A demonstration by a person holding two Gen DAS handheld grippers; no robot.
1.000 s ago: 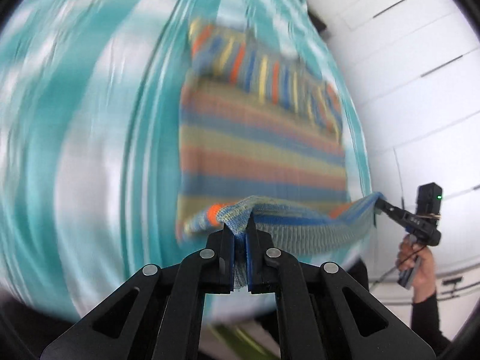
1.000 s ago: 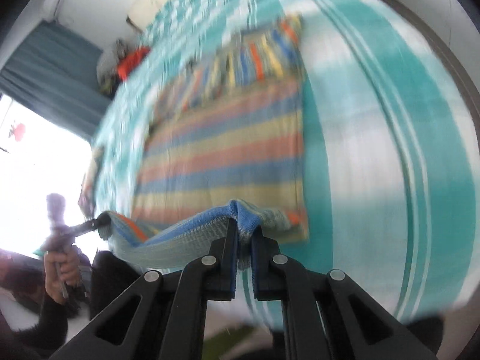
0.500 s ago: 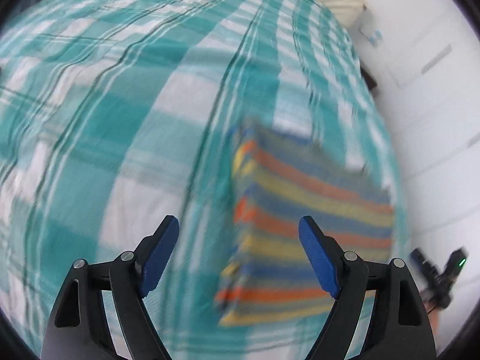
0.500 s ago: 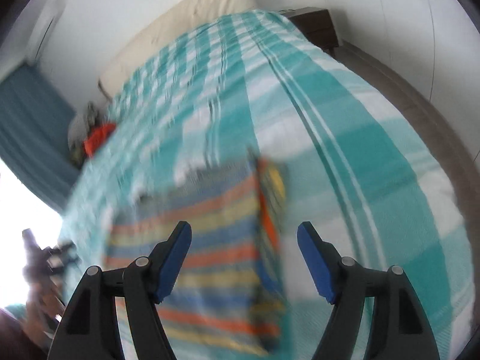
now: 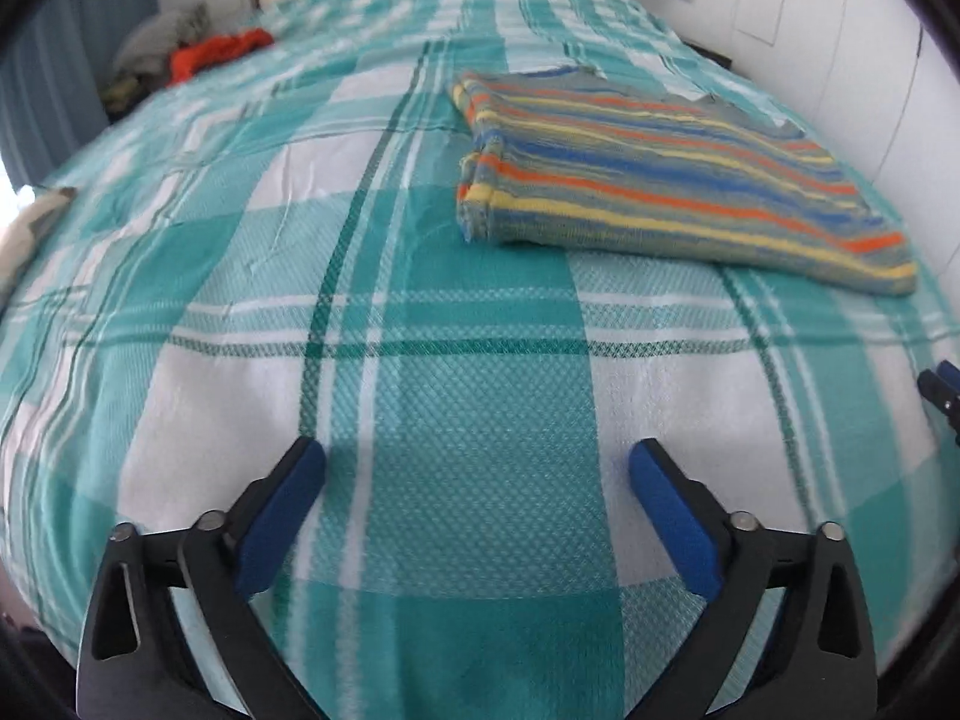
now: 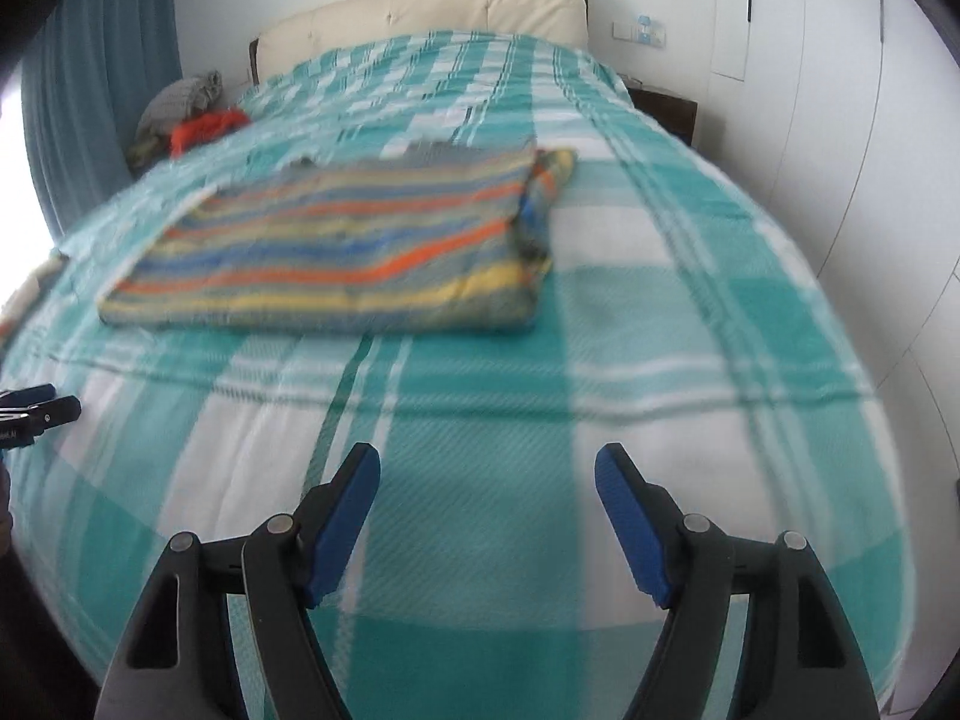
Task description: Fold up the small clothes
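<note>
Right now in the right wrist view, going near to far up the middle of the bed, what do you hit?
Right gripper, open and empty → bare teal plaid bedspread → folded striped garment lying flat → more bedspread → cream headboard against the wall.

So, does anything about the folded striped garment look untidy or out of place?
Mostly neat. The striped garment lies flat on the bedspread, but its right edge is bunched and uneven.
</note>
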